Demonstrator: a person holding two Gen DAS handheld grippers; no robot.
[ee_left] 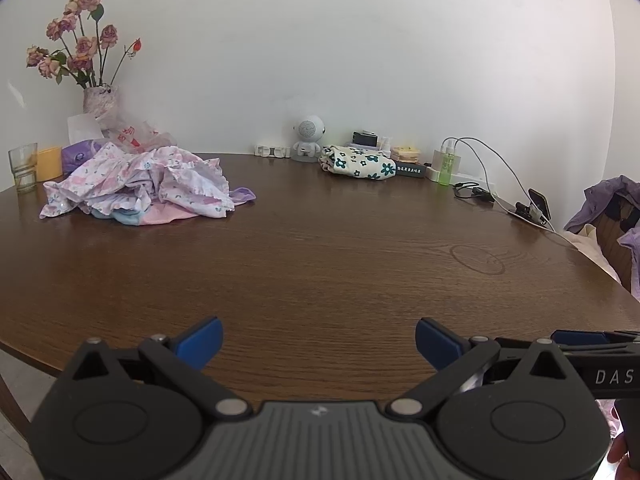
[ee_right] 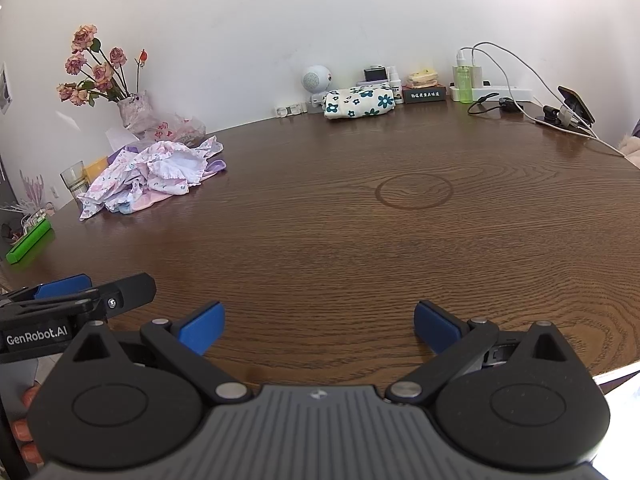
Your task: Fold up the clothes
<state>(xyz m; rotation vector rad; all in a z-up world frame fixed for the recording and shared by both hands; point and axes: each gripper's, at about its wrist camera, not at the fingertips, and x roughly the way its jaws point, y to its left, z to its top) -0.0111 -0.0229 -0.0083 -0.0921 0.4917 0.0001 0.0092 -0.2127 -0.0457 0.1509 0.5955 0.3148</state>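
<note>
1. The left gripper [ee_left: 319,343] hangs over the near edge of the brown wooden bench [ee_left: 340,248]; its blue fingers [ee_left: 202,340] are spread wide and hold nothing.
2. The right gripper [ee_right: 319,326] is just beside it at the same edge, fingers [ee_right: 434,326] also wide apart and empty.
3. A crumpled pile of pink floral clothes [ee_left: 140,184] lies on the far left part of the bench, well apart from both grippers.
4. A folded cloth with dark green flowers [ee_left: 358,162] rests at the far edge near the wall, beside a small white robot figure [ee_left: 307,138].
5. A vase of dried roses [ee_left: 98,98] stands behind the pile.
</note>
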